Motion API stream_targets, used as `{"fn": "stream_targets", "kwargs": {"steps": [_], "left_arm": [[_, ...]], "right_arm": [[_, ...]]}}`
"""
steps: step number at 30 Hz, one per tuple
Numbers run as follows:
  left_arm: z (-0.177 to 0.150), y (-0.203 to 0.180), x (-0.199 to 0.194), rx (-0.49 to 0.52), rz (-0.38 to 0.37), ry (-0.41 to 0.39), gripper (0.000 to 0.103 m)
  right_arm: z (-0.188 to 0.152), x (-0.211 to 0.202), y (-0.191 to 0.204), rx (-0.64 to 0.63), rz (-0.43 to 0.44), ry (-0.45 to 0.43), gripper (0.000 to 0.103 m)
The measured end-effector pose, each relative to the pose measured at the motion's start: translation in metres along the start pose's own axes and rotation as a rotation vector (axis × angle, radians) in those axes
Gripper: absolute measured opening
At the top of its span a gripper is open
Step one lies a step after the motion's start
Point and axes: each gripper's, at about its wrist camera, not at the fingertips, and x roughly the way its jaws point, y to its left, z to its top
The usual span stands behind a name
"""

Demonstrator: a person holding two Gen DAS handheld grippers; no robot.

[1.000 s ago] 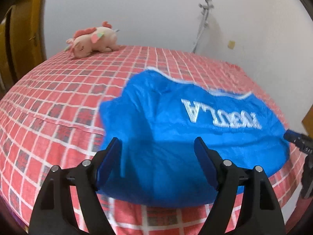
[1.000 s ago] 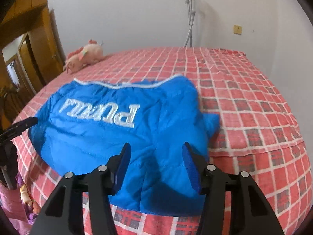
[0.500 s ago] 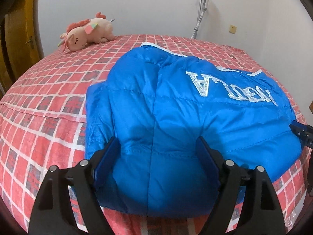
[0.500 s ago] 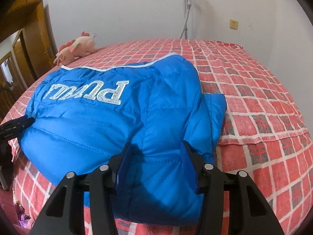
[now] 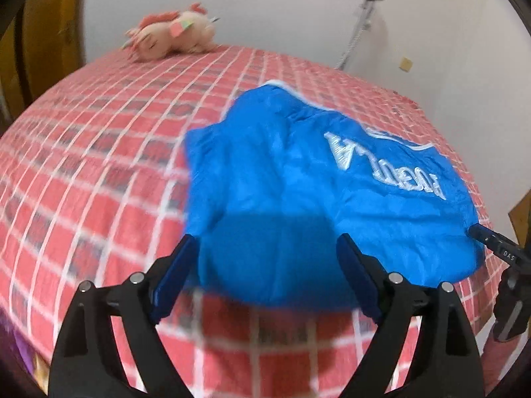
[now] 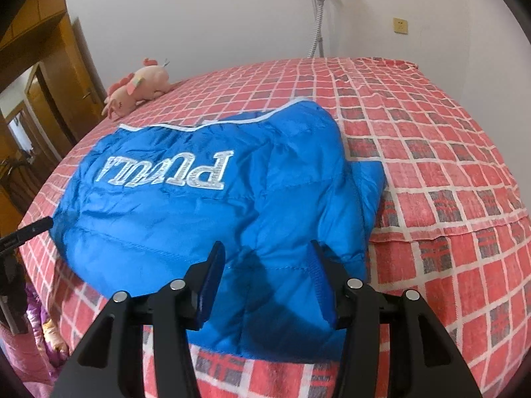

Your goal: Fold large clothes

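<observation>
A blue padded jacket [image 5: 298,199] with white lettering lies folded in a bundle near the front edge of the bed [image 5: 99,165]. My left gripper [image 5: 267,242] hovers over the jacket's near left end. Its jaws are opening wide; the fabric shows between them, but the pads do not press on it. In the right wrist view the jacket [image 6: 199,215] fills the middle. My right gripper [image 6: 265,252] hangs over its near right end, half open and holding nothing. Each gripper's tip shows at the edge of the other's view: the right gripper [image 5: 497,248] and the left gripper [image 6: 26,232].
The bed [image 6: 448,165] has a red checked cover. A pink plush toy [image 5: 172,30] [image 6: 139,86] lies at its far left by the wall. A metal pole [image 6: 317,10] leans on the back wall. A wooden door [image 6: 59,83] stands left; pink clothing [image 6: 39,331] lies below the bed's edge.
Both grippers came close over the jacket half a second ago and have drawn back a little. The left jaws stand slightly wider. The jacket keeps its shape.
</observation>
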Motion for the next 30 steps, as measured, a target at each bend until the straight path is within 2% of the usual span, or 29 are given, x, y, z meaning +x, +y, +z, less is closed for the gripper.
{"fn": "stream_targets", "kwargs": {"steps": [3,7,10,21,30], "left_arm": [[-0.014,0.014,-0.003,-0.069,0.005,0.055,0.086],[-0.029,0.029,0.006,-0.19,-0.093,0.134,0.086],[-0.031,0.037,0.015,-0.251,-0.131,0.139,0.086],[-0.001,0.045,0.054,-0.311,-0.179,0.108,0.088],[0.019,0.038,0.076,-0.299,-0.201,0.086,0.087]], "right_arm": [[0.001,0.002,0.002,-0.012,-0.003,0.013,0.052],[0.0,0.007,0.0,-0.008,0.002,0.026,0.053],[0.0,0.009,-0.001,-0.014,0.002,0.027,0.053],[-0.001,0.012,-0.001,-0.022,0.0,0.027,0.054],[0.0,0.019,0.002,-0.028,-0.017,0.031,0.056]]}}
